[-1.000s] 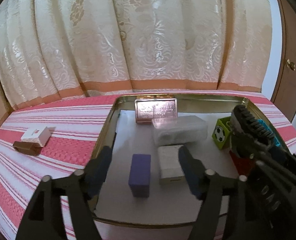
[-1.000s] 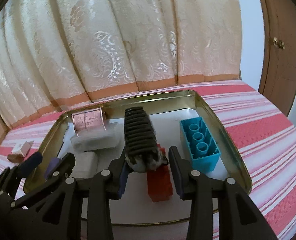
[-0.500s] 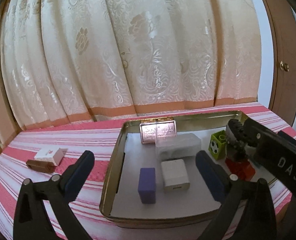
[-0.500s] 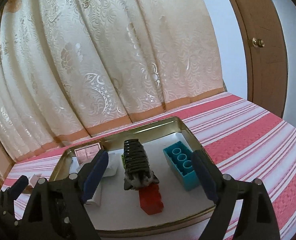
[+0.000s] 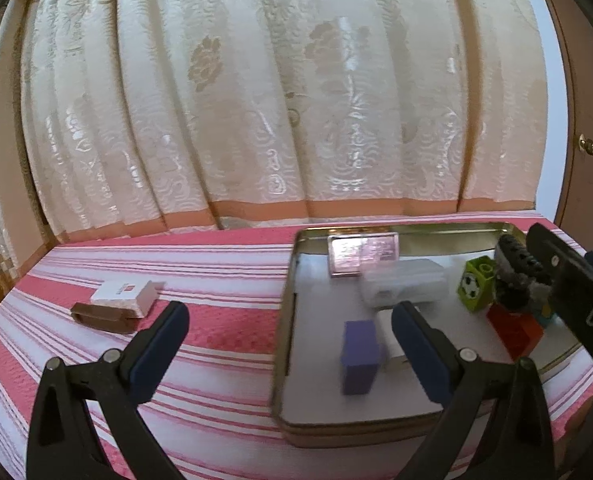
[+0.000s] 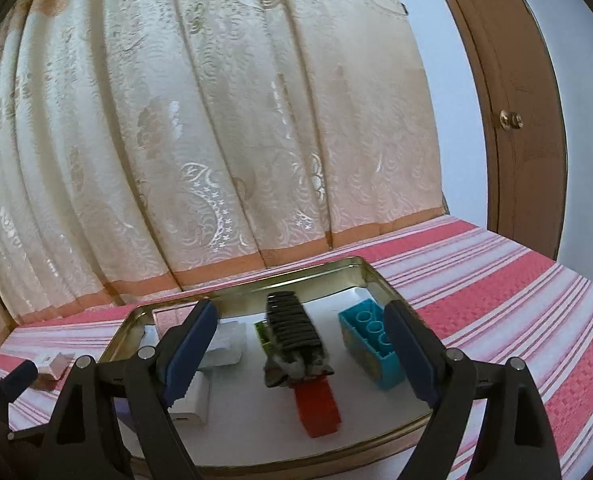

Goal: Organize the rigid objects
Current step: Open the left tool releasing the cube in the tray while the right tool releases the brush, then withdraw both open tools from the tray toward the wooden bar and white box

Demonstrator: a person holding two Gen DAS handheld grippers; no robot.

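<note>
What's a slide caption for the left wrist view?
Open left tongs above the striped cloth, between a white box and the gold tray of blocks.

Left gripper (image 5: pixel 288 334) jaws wide apart, empty; right gripper (image 6: pixel 302 340) likewise.

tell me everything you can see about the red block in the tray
The red block is an oblong toy brick that looks like glossy plastic, lying flat on the white floor of the gold metal tray, near the tray's front rim. Its far end is covered by a black ribbed object that rests on it, so any studs there are hidden. In the left wrist view the red block sits right of the green football block, close to it. Neither gripper touches it.
</note>
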